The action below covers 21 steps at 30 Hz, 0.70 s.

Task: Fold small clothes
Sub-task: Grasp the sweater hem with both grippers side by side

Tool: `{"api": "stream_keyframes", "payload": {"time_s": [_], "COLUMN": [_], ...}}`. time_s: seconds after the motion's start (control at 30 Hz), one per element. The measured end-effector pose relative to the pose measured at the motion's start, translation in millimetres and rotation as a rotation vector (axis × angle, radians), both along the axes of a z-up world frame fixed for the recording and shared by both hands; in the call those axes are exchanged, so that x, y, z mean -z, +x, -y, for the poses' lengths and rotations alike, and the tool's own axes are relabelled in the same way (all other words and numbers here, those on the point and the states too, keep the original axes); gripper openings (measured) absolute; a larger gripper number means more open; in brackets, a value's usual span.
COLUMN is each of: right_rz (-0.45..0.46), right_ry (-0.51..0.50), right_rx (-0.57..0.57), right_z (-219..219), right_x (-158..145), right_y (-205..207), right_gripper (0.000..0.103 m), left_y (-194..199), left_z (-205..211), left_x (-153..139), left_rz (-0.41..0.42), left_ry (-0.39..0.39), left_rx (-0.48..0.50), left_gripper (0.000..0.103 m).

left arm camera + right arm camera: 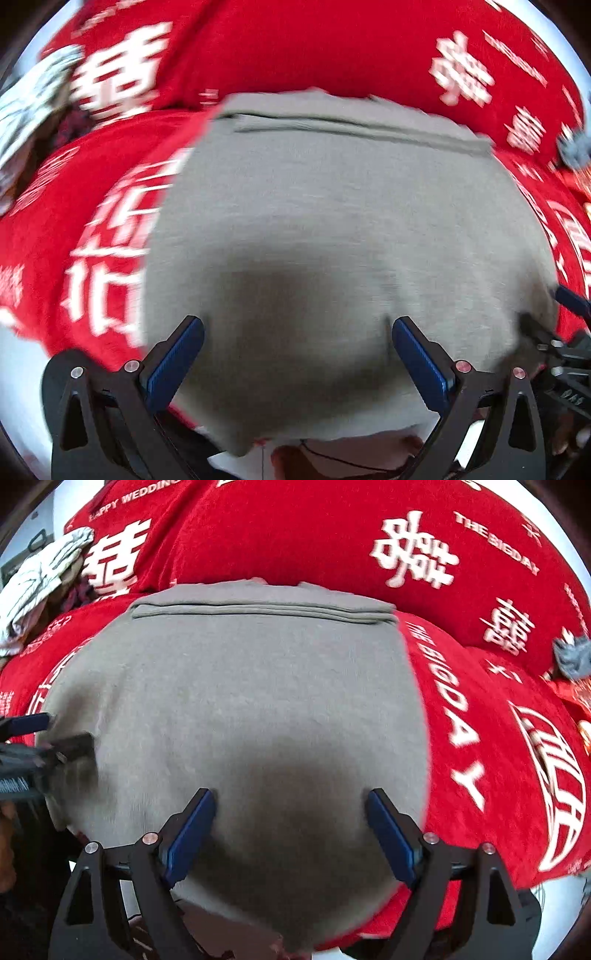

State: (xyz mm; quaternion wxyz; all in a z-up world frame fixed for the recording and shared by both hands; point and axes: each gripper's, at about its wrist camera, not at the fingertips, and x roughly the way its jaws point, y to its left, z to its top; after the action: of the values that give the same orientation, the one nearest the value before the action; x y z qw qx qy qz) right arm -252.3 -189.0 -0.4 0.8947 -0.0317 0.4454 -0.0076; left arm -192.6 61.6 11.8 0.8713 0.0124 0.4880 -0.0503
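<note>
A grey garment lies flat on a red cloth with white characters; a folded band runs along its far edge. It also fills the right wrist view. My left gripper is open and empty, its blue pads just above the garment's near part. My right gripper is open and empty over the garment's near edge, blue pads apart. The left gripper shows at the left edge of the right wrist view, beside the garment's left edge. The right gripper shows at the right edge of the left wrist view.
A striped white cloth pile lies at the far left on the red cloth. A small grey item sits at the far right. The red cloth's near edge drops off below the garment.
</note>
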Motion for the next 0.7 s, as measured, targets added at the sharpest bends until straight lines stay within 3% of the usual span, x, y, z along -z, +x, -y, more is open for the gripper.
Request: {"api": "stream_keyframes", "payload": {"time_s": [0.1,0.2,0.3,0.4,0.43,0.47,0.5,0.53,0.57,0.6,0.7], "right_rz": [0.018,-0.046,-0.069,-0.079,-0.077,-0.068,-0.052,-0.038,-0.028,-0.023,-0.017], "right_ry": [0.002,0.099,0.106,0.066,0.031,0.01,0.018,0.017,0.014,0.025,0.095], "right_rx": [0.107,0.175,0.175,0.095,0.069,0.041,0.009,-0.002,-0.006,-0.018,-0.047], "right_z": [25,51,49,27,18,13,8,7,6,7,11], "right_x": [-3,9,18,18,18,18,15,13,10,8,3], "right_y": [-17,-24,-27,-25,-26,-27,-29,-31,-31,-32,-32], "right_gripper": [0.087,0.087,0.087,0.086,0.084,0.068,0.061,0.039,0.017,0.014,0.013], "left_y": [-3,0,0,-4,-6,-9,-12,-15,-19,-21,-24], "left_z": [-40,-69,-71,-55,-51,-48,-46,-45,-44,-44,-50], "left_x": [3,24,42,42,41,38,33,29,25,21,9], "left_rz": [-0.029,-0.136,-0.229,-0.235,-0.236,-0.23,-0.218,-0.207,-0.19,-0.181,-0.157], "left_ry": [-0.037,-0.112,-0.235,-0.195,-0.188,-0.197,-0.196,-0.195,-0.185,-0.182,-0.247], "left_rx": [-0.113,-0.189,-0.16,-0.113,-0.092,-0.067,-0.059,-0.051,-0.045,-0.042,-0.034], "left_gripper": [0.102,0.102,0.102,0.101,0.089,0.084,0.068,0.049,0.038,0.022,0.018]}}
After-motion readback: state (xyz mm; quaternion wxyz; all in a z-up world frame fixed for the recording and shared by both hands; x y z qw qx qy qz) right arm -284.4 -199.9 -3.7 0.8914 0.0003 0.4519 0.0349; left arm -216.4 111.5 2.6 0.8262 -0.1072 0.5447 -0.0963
